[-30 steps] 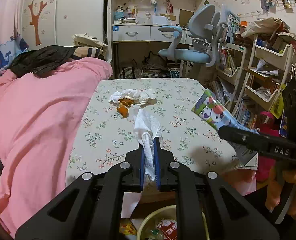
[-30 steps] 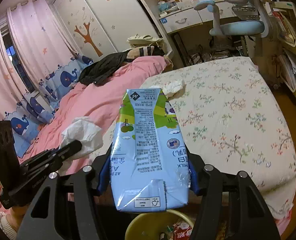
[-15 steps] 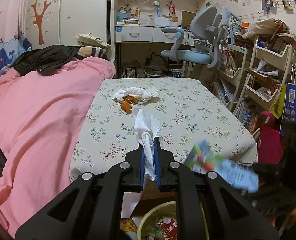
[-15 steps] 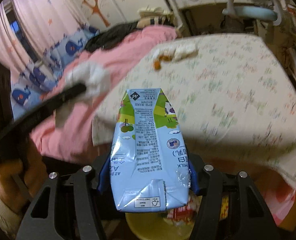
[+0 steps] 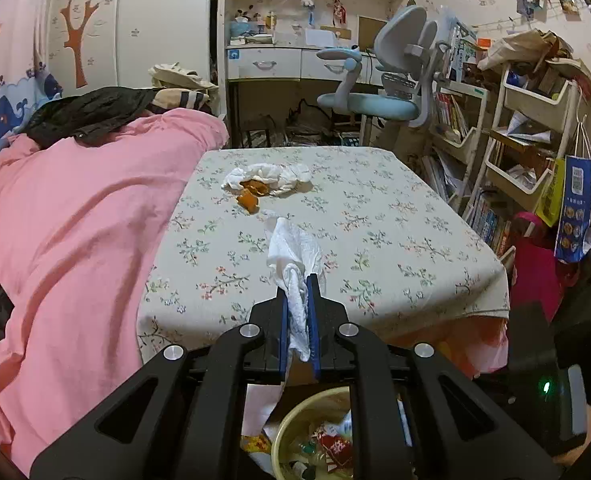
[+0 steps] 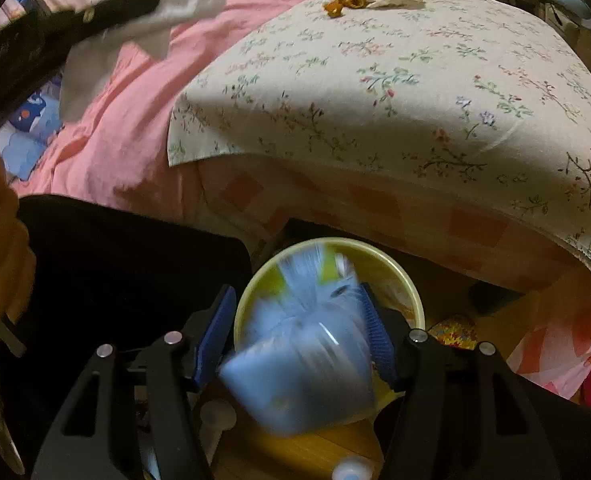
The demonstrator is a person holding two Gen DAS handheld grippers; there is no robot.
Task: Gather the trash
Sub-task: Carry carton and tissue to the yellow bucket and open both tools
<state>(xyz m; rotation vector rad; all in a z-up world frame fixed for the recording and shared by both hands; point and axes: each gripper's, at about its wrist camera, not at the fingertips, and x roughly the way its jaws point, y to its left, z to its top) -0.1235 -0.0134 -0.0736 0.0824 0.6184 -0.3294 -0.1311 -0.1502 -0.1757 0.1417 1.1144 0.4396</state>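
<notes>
Blurred blue milk carton (image 6: 295, 364) sits between the right gripper's (image 6: 295, 320) parted jaws, over the yellow bin (image 6: 411, 300) (likely mid-drop); left gripper (image 5: 298, 312) clamps a white tissue (image 5: 293, 252), awaiting disposal.

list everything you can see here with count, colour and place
tissue: one, white, pinched in the left tongs above the table's near edge
carton: one, blue and green, blurred, between the right tongs over the bin
bin: one, yellow, on the floor below the table edge, trash inside
tissue pile: one, white, far side of the table
peel: a few bits, orange, on and beside the pile
table: one, floral cloth
duvet: one, pink, left of the table
chair: one, pale blue, by the desk
left tongs: shut on the tissue
right tongs: spread either side of the carton
</notes>
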